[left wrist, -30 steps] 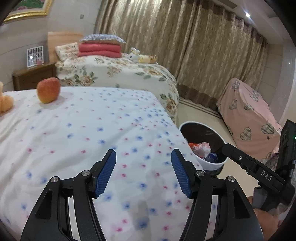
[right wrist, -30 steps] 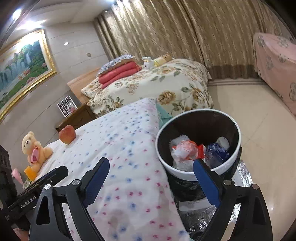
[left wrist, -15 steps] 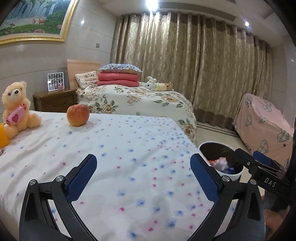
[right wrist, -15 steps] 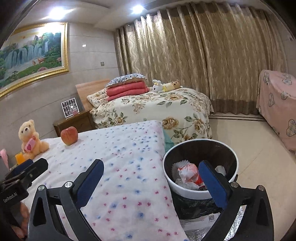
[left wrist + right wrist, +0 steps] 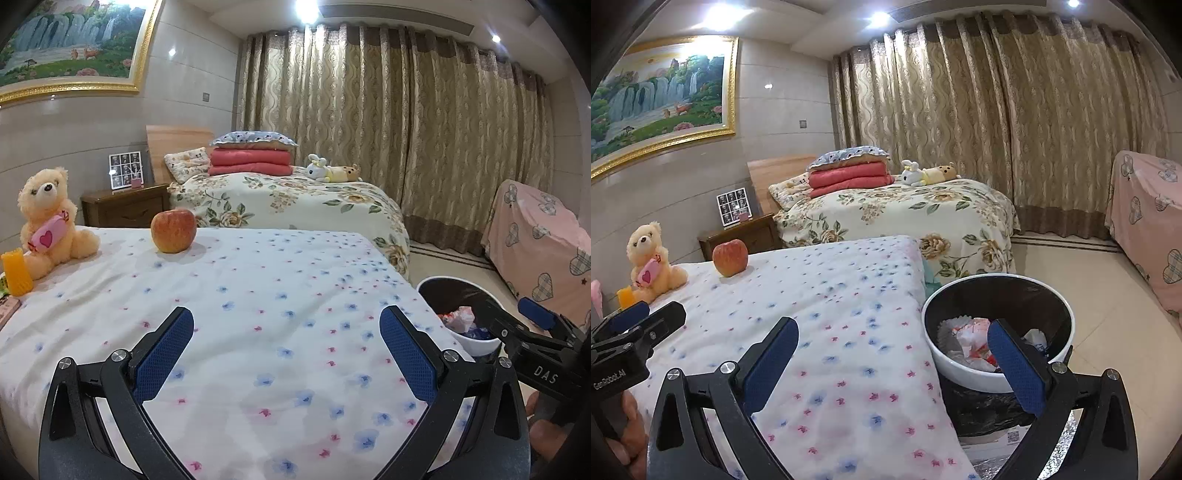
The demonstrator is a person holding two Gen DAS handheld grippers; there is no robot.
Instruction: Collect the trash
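A white-rimmed trash bin with a black liner (image 5: 1060,306) stands on the floor at the bed's right side and holds crumpled wrappers (image 5: 971,334). It also shows in the left wrist view (image 5: 476,343). My left gripper (image 5: 286,343) is open and empty above the flower-print bedsheet (image 5: 258,295). My right gripper (image 5: 892,350) is open and empty, one finger over the bed edge, the other over the bin. Each gripper shows at the edge of the other's view.
An apple (image 5: 173,230), a teddy bear (image 5: 48,218) and an orange cup (image 5: 16,272) sit at the bed's far left. A second bed (image 5: 295,199), a nightstand (image 5: 125,206) and a pink covered piece (image 5: 535,236) stand beyond. A foil sheet (image 5: 1052,454) lies under the bin.
Both grippers have lifted and tilted up, so more of the room shows. The left gripper's jaws have opened wider. The bin now sits lower and farther in both views.
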